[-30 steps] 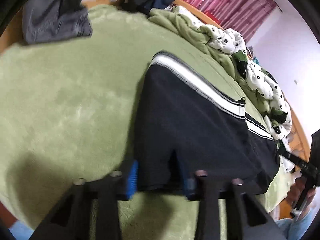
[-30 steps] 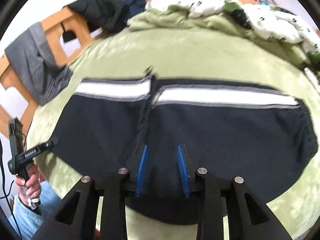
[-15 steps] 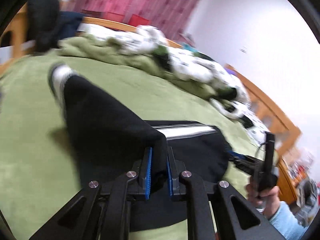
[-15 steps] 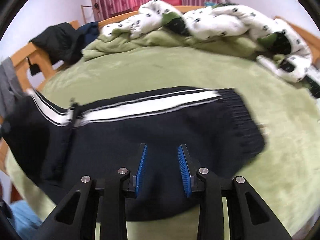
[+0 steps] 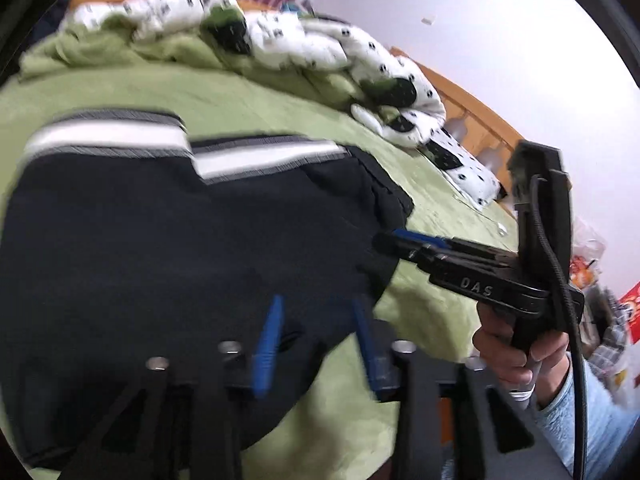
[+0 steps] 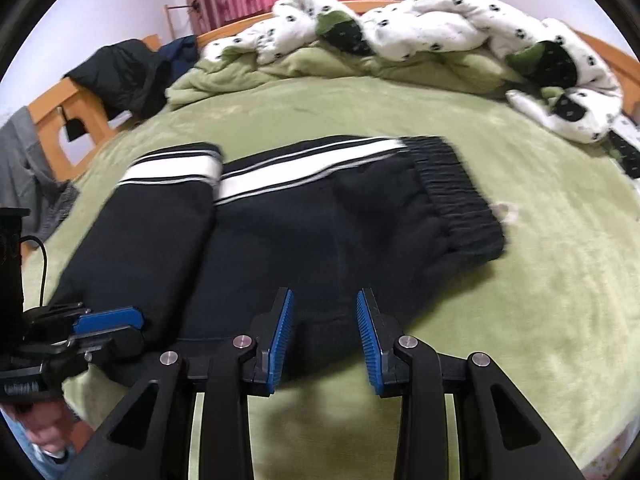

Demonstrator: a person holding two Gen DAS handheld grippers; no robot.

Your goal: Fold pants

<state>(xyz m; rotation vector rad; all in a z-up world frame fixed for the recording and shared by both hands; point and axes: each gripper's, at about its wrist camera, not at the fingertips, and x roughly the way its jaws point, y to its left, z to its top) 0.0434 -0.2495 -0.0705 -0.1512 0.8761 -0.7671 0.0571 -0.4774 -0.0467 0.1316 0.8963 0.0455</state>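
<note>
Nearest the lens in the left wrist view, the left hand-held gripper [image 5: 316, 340] has just let its jaws spread: half a second ago the blue pads were pinched on a raised fold of the black pants [image 5: 168, 248], and now they stand apart over the cloth at the lower middle of the frame with nothing pressed between them. The leg end it carried across now lies flat on top of the rest, so the two white side stripes sit almost end to end across the upper left of that frame.

In the right wrist view, the right hand-held gripper [image 6: 324, 332] hovers at the lower centre with its pads parted too, slightly wider than a second ago, straddling the near edge of the pants [image 6: 304, 232] without clamping it.

Beyond both, the garment rests as a compact dark block in the middle of the green bed [image 6: 540, 280], ribbed waistband toward the right of the frame, the folded-over leg to the left.

Farthest off, the spotted quilt [image 6: 420, 28] lies heaped along the top.

This fold looks complete and released; one more fold may remain.
</note>
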